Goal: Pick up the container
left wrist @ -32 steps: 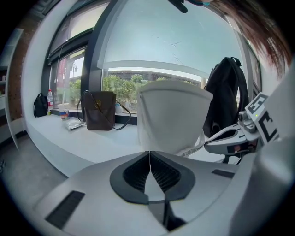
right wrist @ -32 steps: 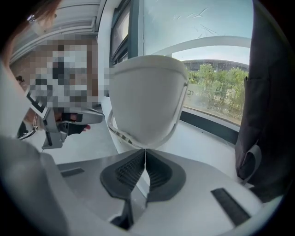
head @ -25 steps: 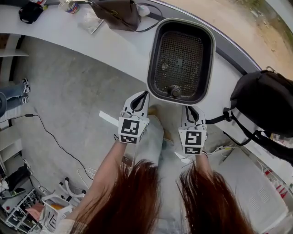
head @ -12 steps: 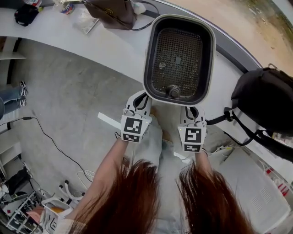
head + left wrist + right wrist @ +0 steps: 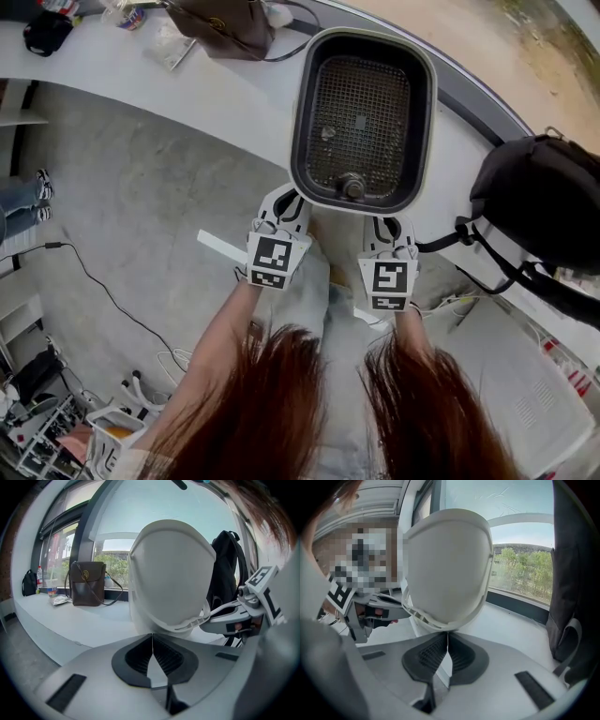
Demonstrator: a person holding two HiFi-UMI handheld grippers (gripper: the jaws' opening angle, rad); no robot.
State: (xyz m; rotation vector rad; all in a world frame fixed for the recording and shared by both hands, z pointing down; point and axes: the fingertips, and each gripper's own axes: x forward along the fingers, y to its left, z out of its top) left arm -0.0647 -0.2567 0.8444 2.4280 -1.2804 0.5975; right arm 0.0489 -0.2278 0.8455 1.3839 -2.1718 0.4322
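Container (image 5: 375, 150) appears lifted off the table (image 5: 216, 94), its near rim pinched by the closed left claw (image 5: 292, 199) and right claw (image 5: 389, 223); pickup looks essentially done.

Wore long reddish-brown hair (image 5: 281, 403) loose across the bottom of the frame and pale blue-grey trousers (image 5: 312, 281) at centre, with left gripper (image 5: 292, 194) and right gripper (image 5: 387, 223) cased in smooth light grey, lined in ribbed black, each capped by a white cube (image 5: 273, 259) of black square markers.
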